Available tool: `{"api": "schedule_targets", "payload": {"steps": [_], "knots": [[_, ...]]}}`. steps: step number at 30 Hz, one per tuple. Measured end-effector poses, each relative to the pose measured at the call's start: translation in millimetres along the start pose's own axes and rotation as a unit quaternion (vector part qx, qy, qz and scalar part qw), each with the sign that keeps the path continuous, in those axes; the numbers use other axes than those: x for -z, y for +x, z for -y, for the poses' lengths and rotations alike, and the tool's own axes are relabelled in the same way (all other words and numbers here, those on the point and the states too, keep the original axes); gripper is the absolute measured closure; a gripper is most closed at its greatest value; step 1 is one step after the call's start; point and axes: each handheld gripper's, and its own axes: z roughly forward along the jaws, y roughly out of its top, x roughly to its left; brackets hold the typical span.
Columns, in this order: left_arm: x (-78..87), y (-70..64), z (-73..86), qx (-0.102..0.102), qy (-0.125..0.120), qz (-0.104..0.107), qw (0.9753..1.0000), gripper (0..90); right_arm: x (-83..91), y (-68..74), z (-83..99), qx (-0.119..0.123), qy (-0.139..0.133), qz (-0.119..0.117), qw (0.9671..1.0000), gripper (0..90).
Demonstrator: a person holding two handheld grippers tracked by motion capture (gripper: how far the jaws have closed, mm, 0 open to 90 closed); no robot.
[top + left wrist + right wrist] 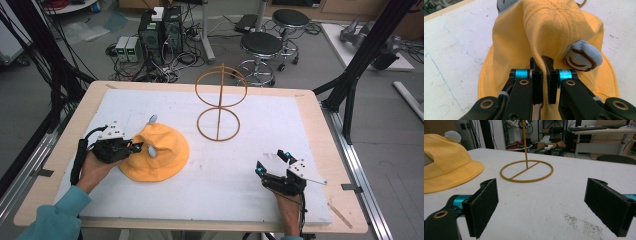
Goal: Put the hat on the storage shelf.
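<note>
One yellow hat (two blue ears) pinched by left claw; right claw gapes empty.

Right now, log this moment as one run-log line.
left gripper: shut on yellow hat, pinching a crown fold | right gripper: open, holding nothing, low over the table | wire stand: upright beyond hat, untouched

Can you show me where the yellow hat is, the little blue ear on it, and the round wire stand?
yellow hat (165,157): high view, on its crown.
blue ear (582,56): left gripper view, on its stitched face.
wire stand (526,171): right gripper view, on the crossbar of its base ring.
</note>
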Motion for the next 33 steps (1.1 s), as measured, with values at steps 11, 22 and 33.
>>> {"api": "schedule_targets", "payload": {"steps": [11, 22, 33], "knots": [[16.7, 4.0, -11.7, 0.028, -0.034, 0.004, 0.9990, 87.2, -0.1, -0.6, 0.0, 0.001, 0.000, -0.001, 1.0000, 10.9], [52.7, 14.6, -72.3, 0.016, -0.082, -0.020, 0.9963, 87.2, -0.4, -0.8, -0.2, 0.001, 0.000, -0.001, 1.0000, 10.9], [70.4, 25.3, -148.3, 0.001, -0.104, -0.041, 0.9938, 87.1, -0.5, -0.8, -0.2, 0.001, 0.000, -0.003, 1.0000, 10.9]]}}
